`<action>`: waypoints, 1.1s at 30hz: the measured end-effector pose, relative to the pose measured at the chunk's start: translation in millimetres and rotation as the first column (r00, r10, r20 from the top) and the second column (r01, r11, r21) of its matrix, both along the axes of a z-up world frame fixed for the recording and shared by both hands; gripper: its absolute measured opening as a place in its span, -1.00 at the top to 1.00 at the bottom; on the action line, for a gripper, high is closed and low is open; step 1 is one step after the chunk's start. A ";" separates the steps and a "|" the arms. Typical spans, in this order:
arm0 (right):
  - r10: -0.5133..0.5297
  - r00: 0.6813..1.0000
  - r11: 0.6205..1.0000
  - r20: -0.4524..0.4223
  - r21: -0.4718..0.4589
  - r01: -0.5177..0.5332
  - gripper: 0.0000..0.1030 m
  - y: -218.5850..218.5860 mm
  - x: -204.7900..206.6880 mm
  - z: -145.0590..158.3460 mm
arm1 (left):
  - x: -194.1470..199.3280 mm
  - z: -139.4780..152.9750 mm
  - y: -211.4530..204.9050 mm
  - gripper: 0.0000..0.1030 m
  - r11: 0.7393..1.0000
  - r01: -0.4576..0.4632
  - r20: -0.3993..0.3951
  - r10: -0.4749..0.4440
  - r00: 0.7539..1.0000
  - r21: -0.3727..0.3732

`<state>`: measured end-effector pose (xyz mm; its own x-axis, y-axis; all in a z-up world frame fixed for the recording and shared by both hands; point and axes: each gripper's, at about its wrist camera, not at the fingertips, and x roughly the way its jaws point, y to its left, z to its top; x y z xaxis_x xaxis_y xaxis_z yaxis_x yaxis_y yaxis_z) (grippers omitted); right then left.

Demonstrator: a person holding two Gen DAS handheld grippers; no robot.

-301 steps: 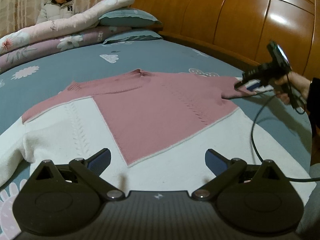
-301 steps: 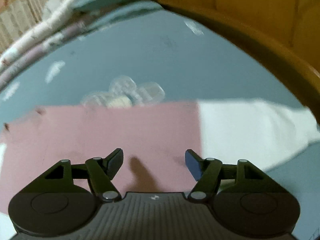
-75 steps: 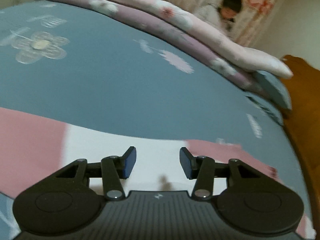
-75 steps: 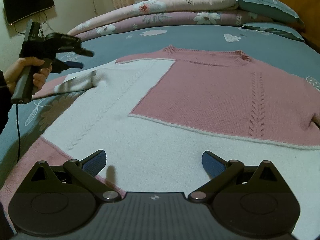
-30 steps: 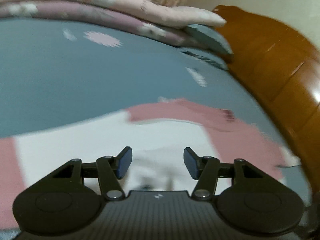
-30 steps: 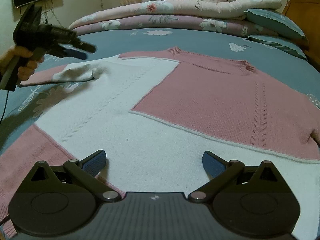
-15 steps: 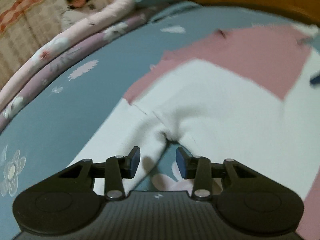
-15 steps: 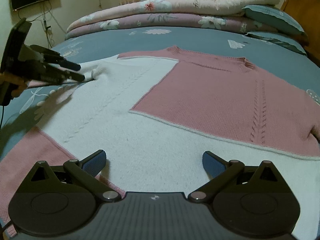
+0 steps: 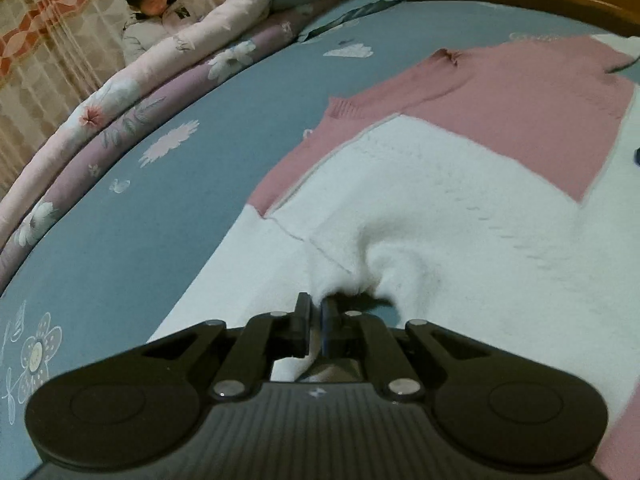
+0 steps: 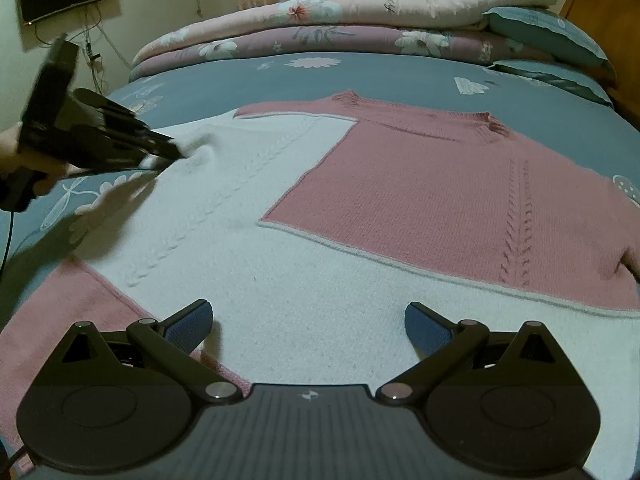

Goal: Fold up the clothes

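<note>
My left gripper point(image 9: 314, 312) tilts downward, its jaws just closed, pinching the pink-and-white sweater point(image 9: 460, 216) at its white armpit near the bed's point(image 9: 120, 248) left edge. My right gripper point(image 10: 308, 326) hovers wide open above the sweater's hem, gripping nothing.

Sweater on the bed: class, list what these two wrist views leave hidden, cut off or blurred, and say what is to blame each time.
- Sweater: its right sleeve is cut off by the edge of the right wrist view.
- Its hem: covered by the right gripper body in that view.
- Left gripper: how much white knit it has pinched is hidden between its shut fingers in the left wrist view.
- Hand holding the left gripper: blurred, cropped at the frame edge, right wrist view.
</note>
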<state>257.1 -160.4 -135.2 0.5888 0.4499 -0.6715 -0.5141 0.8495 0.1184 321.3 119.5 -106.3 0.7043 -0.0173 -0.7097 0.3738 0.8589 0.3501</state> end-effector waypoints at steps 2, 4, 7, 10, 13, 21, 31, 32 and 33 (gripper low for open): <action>-0.003 1.000 1.000 -0.003 0.004 0.003 -1.00 -0.2 0.1 0.3 | -0.3 0.6 3.2 0.94 1.000 0.011 -0.065 -0.012 0.998 -0.023; -0.003 1.000 1.000 -0.005 0.002 0.003 -1.00 0.4 0.4 0.4 | 0.8 -0.3 4.0 0.89 1.000 0.020 -0.101 -0.022 0.995 -0.017; -0.005 1.000 1.000 -0.006 0.003 0.005 -1.00 0.7 0.7 0.8 | 1.7 5.8 8.4 0.76 1.000 0.017 -0.105 -0.019 0.994 -0.026; -0.007 1.000 1.000 -0.008 0.007 0.007 -1.00 0.0 1.2 1.3 | 2.2 24.6 14.5 0.76 0.995 -0.005 -0.041 0.000 0.999 -0.100; -0.008 1.000 1.000 -0.007 0.006 0.008 -1.00 0.1 0.7 0.8 | 10.2 40.4 18.2 0.60 0.965 -0.035 0.020 0.042 0.999 -0.261; -0.007 1.000 1.000 -0.009 0.001 0.007 -1.00 -0.2 -0.2 1.1 | 40.0 -6.9 3.7 0.49 0.966 -0.127 -0.101 0.106 0.989 -0.226; -0.013 1.000 1.000 -0.017 0.006 0.014 -1.00 -0.7 1.0 1.3 | 35.3 26.1 13.8 0.36 0.933 -0.143 -0.037 0.139 0.990 -0.330; -0.013 1.000 1.000 -0.015 0.003 0.013 -1.00 -0.2 0.8 1.1 | 40.0 26.7 12.5 0.36 0.924 -0.143 -0.041 0.138 0.990 -0.355; -0.013 1.000 1.000 -0.014 0.001 0.013 -1.00 0.1 0.7 0.9 | 46.1 22.9 12.0 0.36 0.914 -0.157 -0.062 0.145 0.988 -0.374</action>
